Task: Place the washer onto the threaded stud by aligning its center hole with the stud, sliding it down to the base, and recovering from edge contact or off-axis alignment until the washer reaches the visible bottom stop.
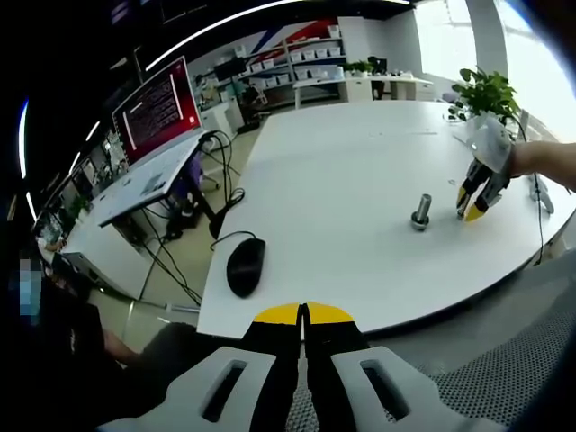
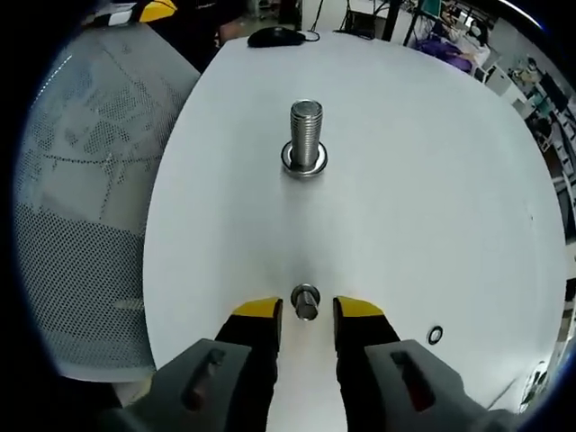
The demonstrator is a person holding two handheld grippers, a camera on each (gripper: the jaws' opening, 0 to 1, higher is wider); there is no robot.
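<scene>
In the right gripper view, the right gripper [image 2: 306, 310] hangs low over the white table [image 2: 432, 180] with its yellow-tipped jaws apart. Between the tips lies a small metal piece with a flange [image 2: 306, 300], looking more like a short bolt than a flat ring; neither jaw clearly touches it. A little to the right, near the table's edge, sits a small washer [image 2: 435, 335], flat and apart from the claw. Farther along the jaws' line stands the stud [image 2: 306, 133], upright on its broad base, well apart from the claw. Beyond it, at the far edge, lies a black mouse [image 2: 275, 36].

In the left gripper view, the left gripper [image 1: 303, 315] has its jaws together, holding nothing, off the near edge of the table. The mouse [image 1: 245, 266] lies just beyond. Farther right the stud [image 1: 421, 212] stands, with the right gripper [image 1: 474, 200] beside it.
</scene>
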